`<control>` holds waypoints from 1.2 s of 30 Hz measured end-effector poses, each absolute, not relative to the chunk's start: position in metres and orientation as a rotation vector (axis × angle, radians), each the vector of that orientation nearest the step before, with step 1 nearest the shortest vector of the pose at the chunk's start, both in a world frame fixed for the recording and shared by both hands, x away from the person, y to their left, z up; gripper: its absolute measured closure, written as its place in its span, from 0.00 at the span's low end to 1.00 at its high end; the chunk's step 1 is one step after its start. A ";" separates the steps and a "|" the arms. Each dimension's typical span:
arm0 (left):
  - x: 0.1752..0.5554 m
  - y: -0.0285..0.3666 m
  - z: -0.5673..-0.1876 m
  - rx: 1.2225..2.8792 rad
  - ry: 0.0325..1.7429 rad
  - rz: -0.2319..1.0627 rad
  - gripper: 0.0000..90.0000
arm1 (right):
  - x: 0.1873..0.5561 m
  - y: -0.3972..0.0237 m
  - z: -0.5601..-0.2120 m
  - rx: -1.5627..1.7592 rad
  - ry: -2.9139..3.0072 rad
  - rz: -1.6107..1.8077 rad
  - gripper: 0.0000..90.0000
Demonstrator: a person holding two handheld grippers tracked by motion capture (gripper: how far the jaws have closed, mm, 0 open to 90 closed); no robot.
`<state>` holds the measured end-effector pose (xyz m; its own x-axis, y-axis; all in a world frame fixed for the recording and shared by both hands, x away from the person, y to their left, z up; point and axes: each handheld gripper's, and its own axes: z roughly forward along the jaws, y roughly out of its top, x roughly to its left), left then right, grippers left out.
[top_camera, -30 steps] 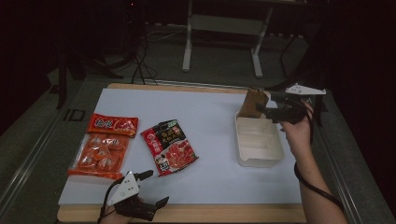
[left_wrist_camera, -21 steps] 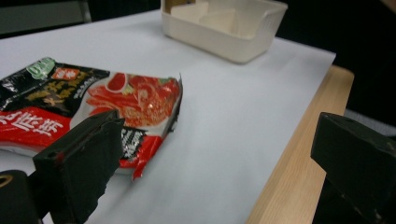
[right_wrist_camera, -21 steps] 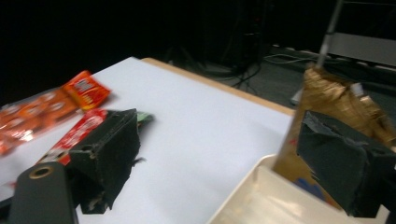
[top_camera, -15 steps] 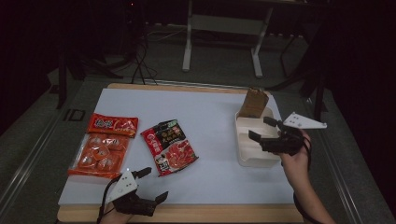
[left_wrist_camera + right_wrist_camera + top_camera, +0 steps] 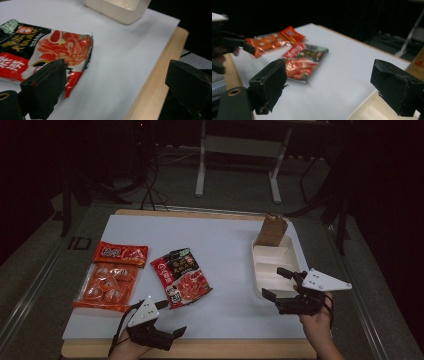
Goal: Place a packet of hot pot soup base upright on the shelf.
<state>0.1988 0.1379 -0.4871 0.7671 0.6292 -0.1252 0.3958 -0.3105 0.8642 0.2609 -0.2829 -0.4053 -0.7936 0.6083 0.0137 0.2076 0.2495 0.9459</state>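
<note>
Step in hand: as I judge it, I am between placements, about to fetch the next packet for the tray; nothing is gripped.
My left gripper (image 5: 169,320): jaws wide apart, hovering low over the near edge of the desk (image 5: 225,245), just beside the near corner of the red-and-black glossy foil sauce pouch (image 5: 181,277).
My right gripper (image 5: 278,284): jaws spread apart and empty, held over the near end of the cream plastic compartment tray (image 5: 296,251), turned toward the packets.
Task's thing: the pouch lies flat near the middle of the desk, a little left of centre, well apart from the tray.
Next move: I reckon the left gripper must slide forward, pinch the pouch by its thin crimped edge and lift without tearing it.
Pouch feel: slick, crinkled film, floppy, likely to sag when raised.
Other packet: an orange clear-fronted plastic pack of small round cups (image 5: 107,279), lumpy, lying left of the pouch.
Tray: rigid, smooth, with ribbed dividers; a brown cardboard box (image 5: 270,230) stands tilted at its far end.
Desk surface: matte white sheet over a pale wooden board.
</note>
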 end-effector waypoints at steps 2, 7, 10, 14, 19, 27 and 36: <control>0.203 0.137 -0.485 1.938 0.782 0.295 0.08 | 0.255 -0.285 -0.404 0.731 2.169 1.571 0.15; 0.217 0.131 -0.481 1.934 0.787 0.327 0.31 | 0.245 -0.288 -0.409 0.722 2.176 1.593 0.15; 0.228 0.123 -0.478 1.946 0.778 0.345 0.45 | 0.244 -0.289 -0.412 0.716 2.175 1.604 0.15; 0.245 0.110 -0.479 1.957 0.786 0.345 0.55 | 0.245 -0.290 -0.415 0.722 2.172 1.613 0.15; 0.262 0.093 -0.483 1.983 0.763 0.320 0.72 | 0.246 -0.288 -0.420 0.712 2.198 1.605 0.15; 0.296 0.065 -0.485 2.086 0.776 0.345 0.99 | 0.245 -0.286 -0.422 0.687 2.212 1.607 0.15; 0.326 0.032 -0.492 2.190 0.812 0.345 1.00 | 0.246 -0.283 -0.425 0.670 2.237 1.607 0.16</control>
<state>0.3257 0.0316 -0.4916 0.7614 0.6481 -0.0105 0.4426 -0.5080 0.7389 0.2462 -0.2834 -0.4246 -0.8440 0.5359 0.0233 0.1932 0.2632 0.9452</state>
